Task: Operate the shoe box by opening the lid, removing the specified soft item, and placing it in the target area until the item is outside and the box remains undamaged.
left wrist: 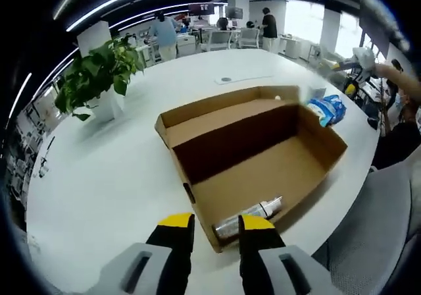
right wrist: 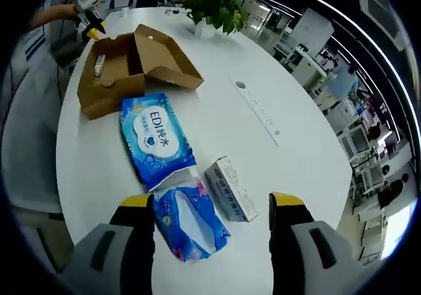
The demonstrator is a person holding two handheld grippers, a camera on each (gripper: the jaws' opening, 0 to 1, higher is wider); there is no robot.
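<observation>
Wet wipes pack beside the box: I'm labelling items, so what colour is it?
Blue with a white label panel, the wet wipes pack shows best in the right gripper view.

Open shoe box [left wrist: 263, 157] holds what looks like a silvery tube [left wrist: 250, 217]

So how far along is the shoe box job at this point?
Done: the shoe box lid is open, and the blue tissue pack lies on the white table beside a wipes pack. In hand: nothing; the right gripper is open over the tissues. Left: a silver tube remains inside.
</observation>
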